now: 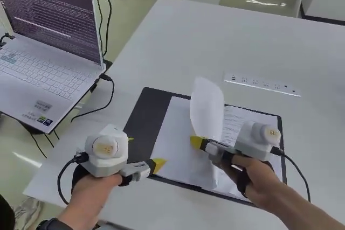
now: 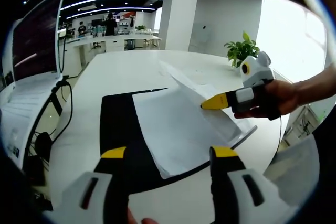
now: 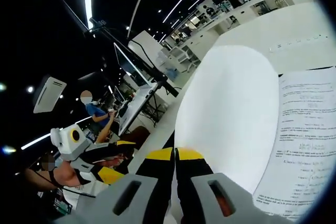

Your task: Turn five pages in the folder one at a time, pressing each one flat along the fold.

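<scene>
Jaws of right gripper [image 3: 175, 154] pinch one page [image 3: 226, 108]; left gripper [image 2: 168, 153] jaws apart.

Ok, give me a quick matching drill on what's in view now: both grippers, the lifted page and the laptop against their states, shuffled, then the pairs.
Things:
1. left gripper
2. right gripper
3. page
4. laptop

States:
A. screen lit
B. jaws pinched shut
C. jaws apart, holding nothing
D. raised, curving upright

Pairs: 1-C, 2-B, 3-D, 4-A
</scene>
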Action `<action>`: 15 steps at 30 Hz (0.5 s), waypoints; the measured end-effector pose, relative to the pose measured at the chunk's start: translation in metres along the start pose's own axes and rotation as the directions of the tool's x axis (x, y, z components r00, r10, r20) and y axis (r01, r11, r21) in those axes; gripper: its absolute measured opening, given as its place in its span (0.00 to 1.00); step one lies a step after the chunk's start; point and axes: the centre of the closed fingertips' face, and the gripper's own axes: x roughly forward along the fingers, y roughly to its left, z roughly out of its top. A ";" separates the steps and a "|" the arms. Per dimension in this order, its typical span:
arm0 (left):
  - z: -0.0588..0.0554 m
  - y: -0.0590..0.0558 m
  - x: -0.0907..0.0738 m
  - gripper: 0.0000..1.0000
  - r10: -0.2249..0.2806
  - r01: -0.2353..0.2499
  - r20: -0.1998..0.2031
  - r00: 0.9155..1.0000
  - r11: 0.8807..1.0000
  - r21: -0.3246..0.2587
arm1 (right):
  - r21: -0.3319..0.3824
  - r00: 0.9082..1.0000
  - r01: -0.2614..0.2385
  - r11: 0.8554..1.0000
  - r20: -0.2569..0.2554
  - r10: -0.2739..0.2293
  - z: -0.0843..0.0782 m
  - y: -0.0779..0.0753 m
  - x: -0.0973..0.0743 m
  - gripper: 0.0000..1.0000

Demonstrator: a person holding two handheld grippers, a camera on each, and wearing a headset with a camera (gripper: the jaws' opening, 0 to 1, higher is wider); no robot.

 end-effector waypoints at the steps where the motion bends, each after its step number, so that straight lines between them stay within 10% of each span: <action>1: 0.000 0.001 0.000 0.62 0.002 -0.002 0.001 1.000 1.000 -0.001 | 0.000 1.000 -0.005 1.000 -0.005 0.005 -0.001 0.001 0.003 0.00; 15: -0.011 -0.005 -0.008 0.62 -0.010 0.010 -0.010 1.000 1.000 0.010 | 0.009 0.998 -0.034 0.999 -0.055 0.034 -0.014 0.009 0.032 0.00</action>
